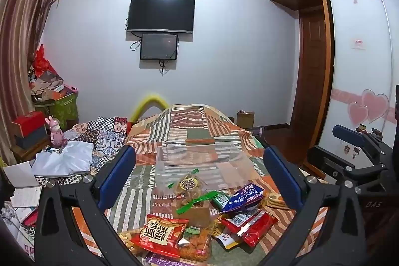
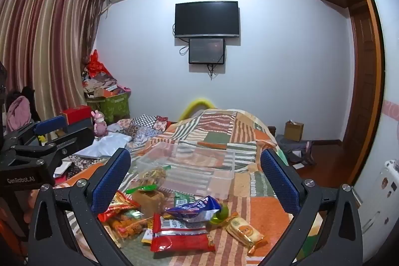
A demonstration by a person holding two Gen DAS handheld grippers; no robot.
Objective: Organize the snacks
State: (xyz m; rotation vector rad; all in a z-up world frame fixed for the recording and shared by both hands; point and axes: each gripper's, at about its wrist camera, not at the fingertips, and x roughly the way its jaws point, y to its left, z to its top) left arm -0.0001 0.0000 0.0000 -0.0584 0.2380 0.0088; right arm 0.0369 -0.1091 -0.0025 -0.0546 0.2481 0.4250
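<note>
The room is evenly lit from overhead, soft and a little cool, so the far wall (image 1: 224, 54) reads pale bluish-white with no hard shadows. Both views bulge strongly: the curtain (image 2: 45, 41) on the left and the wardrobe (image 1: 316, 54) on the right bow inward, and the corners fall to black. The television (image 2: 207, 19) shows only a dull sheen. The clear plastic box (image 1: 199, 161) on the bed is faint, hard to separate from the striped bedspread (image 1: 199, 124). Near snack packets (image 2: 182, 233) catch small glossy highlights. The yellow arc (image 1: 149, 101) beyond the bed looks smeared.
</note>
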